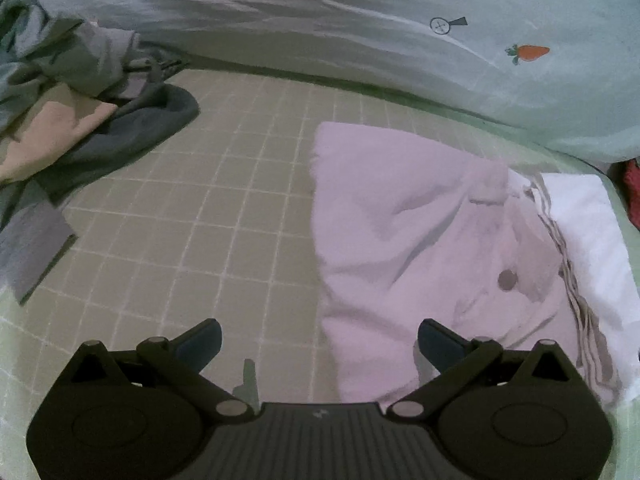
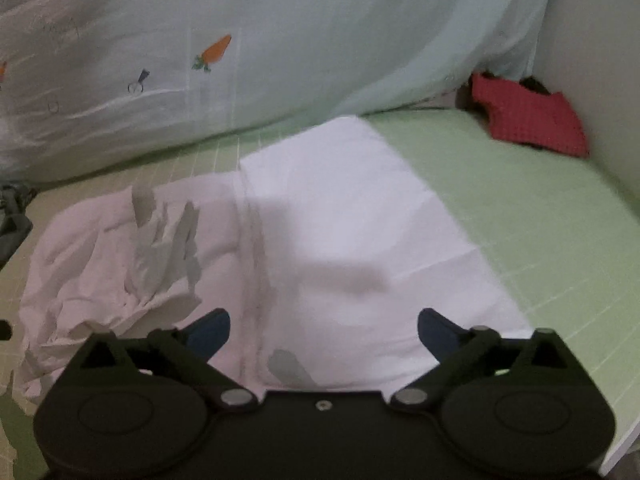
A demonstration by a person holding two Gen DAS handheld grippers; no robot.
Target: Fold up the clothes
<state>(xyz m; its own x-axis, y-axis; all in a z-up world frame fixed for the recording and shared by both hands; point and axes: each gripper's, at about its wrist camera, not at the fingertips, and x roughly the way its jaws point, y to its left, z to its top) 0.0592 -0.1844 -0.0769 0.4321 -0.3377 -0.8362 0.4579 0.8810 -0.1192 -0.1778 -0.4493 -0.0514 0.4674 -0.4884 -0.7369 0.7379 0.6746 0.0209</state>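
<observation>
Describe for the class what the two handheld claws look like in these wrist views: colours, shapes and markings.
Both look alike. The left claw has a matte black body with a ribbed centre panel bearing a small pale mark, two rounded lobes, angled black link arms with silver pivot pins, and dark blue fingers. The right claw matches, but its centre panel looks smooth with one small screw. No cables or sleeves show.

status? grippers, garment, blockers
Left gripper and right gripper open, empty. Pink shirt crumpled beside folded white cloth. Nothing blocking.
</observation>
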